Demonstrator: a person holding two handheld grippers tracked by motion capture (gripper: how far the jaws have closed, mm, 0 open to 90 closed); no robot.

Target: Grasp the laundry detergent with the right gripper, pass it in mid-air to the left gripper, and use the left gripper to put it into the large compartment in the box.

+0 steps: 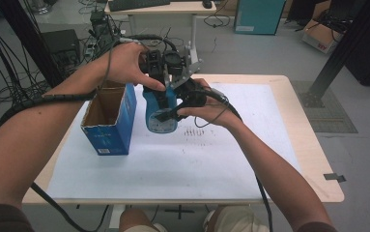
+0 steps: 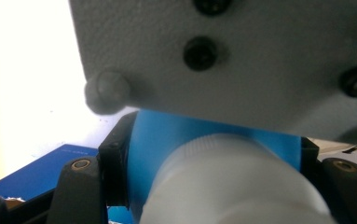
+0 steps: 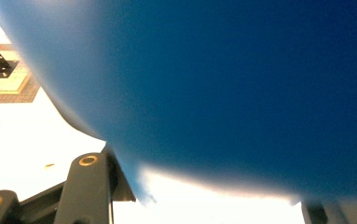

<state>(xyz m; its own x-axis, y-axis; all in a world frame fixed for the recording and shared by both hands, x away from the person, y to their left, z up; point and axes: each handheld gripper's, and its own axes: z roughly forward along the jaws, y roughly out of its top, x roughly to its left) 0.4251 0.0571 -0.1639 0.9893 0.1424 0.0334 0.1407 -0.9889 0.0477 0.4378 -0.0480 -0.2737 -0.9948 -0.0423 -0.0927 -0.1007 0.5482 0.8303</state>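
Observation:
A blue soft pouch (image 1: 161,118) with a white screw cap (image 2: 232,182) hangs upright above the white sheet, just right of an open-topped blue cardboard box (image 1: 110,121). My left gripper (image 1: 159,95) comes down from above and is shut on the pouch's upper part; in the left gripper view its black jaws flank the blue pouch (image 2: 167,140) on both sides, the cap close to the lens. My right gripper (image 1: 169,115) reaches in from the right and is shut on the pouch's lower body. The pouch (image 3: 223,93) is a blurred blue mass over the right gripper's (image 3: 204,205) jaws.
The box (image 2: 41,172) stands on a white paper sheet (image 1: 211,159) covering a wooden table (image 1: 313,164). Cables trail from both grippers. A grey plate (image 2: 241,56) of the other gripper looms above the left camera. Beyond the table lie a desk, wires and floor clutter.

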